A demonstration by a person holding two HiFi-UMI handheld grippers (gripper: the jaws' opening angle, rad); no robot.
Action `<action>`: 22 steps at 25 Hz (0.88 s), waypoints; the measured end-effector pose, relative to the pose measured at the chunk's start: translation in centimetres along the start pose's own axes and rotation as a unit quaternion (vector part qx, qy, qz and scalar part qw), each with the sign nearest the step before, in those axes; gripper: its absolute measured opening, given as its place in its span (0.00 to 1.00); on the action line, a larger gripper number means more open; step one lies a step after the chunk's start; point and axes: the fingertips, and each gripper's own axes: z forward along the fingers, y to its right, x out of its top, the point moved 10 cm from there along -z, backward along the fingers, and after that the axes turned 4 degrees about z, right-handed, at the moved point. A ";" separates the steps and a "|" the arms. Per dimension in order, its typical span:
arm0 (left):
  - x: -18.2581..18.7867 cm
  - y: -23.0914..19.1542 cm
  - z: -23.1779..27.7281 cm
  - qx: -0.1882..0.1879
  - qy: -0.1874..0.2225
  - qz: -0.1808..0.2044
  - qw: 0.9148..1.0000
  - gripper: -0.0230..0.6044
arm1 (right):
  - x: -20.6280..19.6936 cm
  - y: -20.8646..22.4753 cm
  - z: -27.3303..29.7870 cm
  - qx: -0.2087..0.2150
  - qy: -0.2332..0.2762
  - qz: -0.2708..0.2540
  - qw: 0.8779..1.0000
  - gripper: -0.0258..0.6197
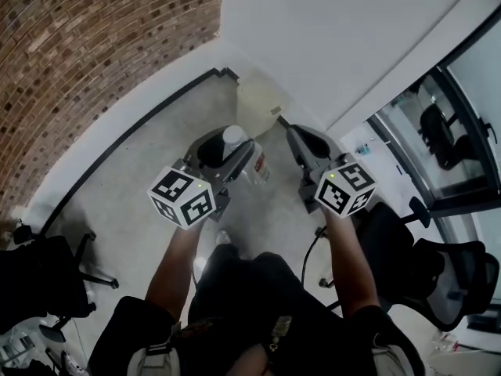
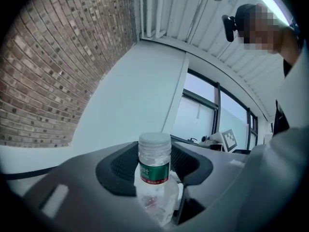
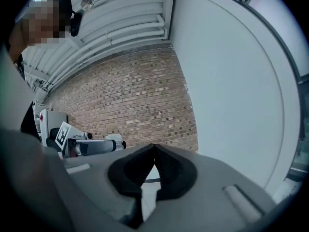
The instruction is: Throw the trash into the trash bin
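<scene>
My left gripper (image 1: 227, 146) is shut on a clear plastic bottle (image 2: 154, 175) with a white cap and a green label. It grips the bottle by the neck, with the bottle standing upright between the pads. The bottle (image 1: 254, 163) hangs over the grey floor in the head view. To its right my right gripper (image 1: 304, 138) is shut, its tips meeting with nothing between them (image 3: 154, 151). The right gripper view also shows the left gripper (image 3: 91, 147) from the side. A pale rounded object (image 1: 257, 100), possibly the bin, sits in the corner ahead of both grippers.
A brick wall (image 1: 94, 53) runs along the left and a white wall (image 1: 337, 30) meets it at the corner. A glass partition (image 1: 462, 108) stands to the right. Black office chairs stand at the left (image 1: 47, 284) and at the right (image 1: 450, 280).
</scene>
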 end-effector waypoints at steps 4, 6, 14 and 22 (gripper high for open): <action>-0.3 -2.8 3.2 -0.022 -0.007 -0.011 1.000 0.36 | 0.1 2.5 1.6 -0.026 -0.009 0.005 1.000 0.04; -0.5 -3.9 4.9 -0.030 -0.012 -0.014 0.999 0.36 | 0.3 4.1 2.4 -0.034 -0.009 0.008 0.999 0.04; -1.1 -5.9 13.4 -0.030 -0.022 -0.004 0.999 0.36 | 2.0 13.1 4.7 -0.022 0.003 0.010 1.000 0.04; -1.6 -4.9 23.2 0.005 -0.027 0.008 1.000 0.36 | 4.5 23.8 5.4 0.031 0.001 0.017 0.999 0.04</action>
